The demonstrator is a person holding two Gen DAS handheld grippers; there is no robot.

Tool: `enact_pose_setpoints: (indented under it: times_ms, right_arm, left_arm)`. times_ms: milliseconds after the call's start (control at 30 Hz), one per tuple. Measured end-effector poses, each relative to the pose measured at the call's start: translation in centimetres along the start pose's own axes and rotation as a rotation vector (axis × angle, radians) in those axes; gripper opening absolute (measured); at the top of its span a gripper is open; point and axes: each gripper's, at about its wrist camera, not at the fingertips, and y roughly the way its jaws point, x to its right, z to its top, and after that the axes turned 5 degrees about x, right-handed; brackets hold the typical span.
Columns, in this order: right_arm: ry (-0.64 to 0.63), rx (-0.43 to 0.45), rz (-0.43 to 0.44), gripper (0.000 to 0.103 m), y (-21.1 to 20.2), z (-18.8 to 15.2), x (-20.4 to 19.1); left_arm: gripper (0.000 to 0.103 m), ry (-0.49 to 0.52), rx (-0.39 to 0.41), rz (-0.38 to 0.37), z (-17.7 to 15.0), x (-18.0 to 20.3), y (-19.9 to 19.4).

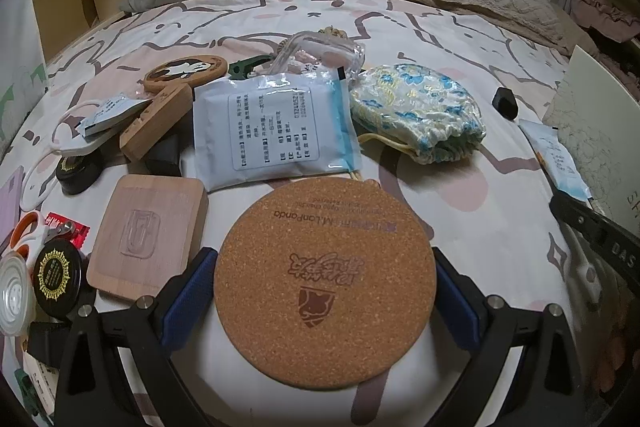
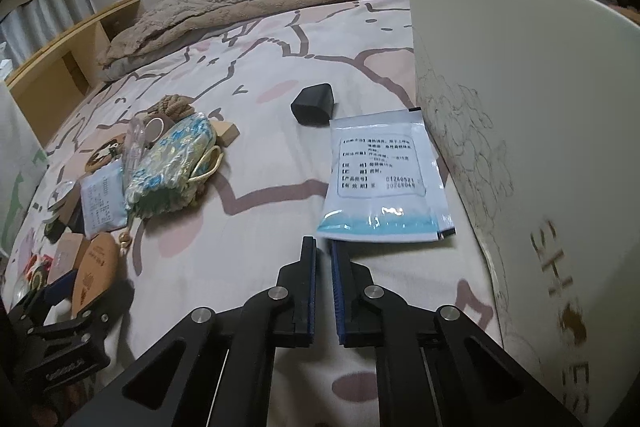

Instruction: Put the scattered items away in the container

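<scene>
Item: round brown cork coaster (image 1: 325, 281), flat on bedspread (image 1: 500, 227), pinched edge-to-edge in my left tongs (image 1: 326, 303); light, stiff, crumbly. My right tongs (image 2: 323, 259) pressed together, empty, beside white box (image 2: 520, 147).

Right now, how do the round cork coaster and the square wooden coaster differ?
The round cork coaster is a speckled disc printed with dark text and a logo; the square wooden coaster is smooth-grained with rounded corners and an embossed mark. The cork one sits between the left hand-held gripper fingers; the wooden one lies free on the bedsheet, to its left. Both are flat and brown.
</scene>
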Motion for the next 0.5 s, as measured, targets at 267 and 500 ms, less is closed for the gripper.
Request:
enact_pose_setpoints:
  times_ms: [267, 500]
  right_arm:
    - [-0.098, 0.026, -0.086, 0.079, -1.1, 0.2, -2.0]
    - [-0.3, 0.088, -0.161, 0.086, -0.8, 1.3, -5.4]
  left_arm:
    - [0.1, 0.009, 0.0, 0.009, -0.3, 0.1, 0.0]
    - [0.1, 0.011, -0.001, 0.011, -0.3, 0.2, 0.1]
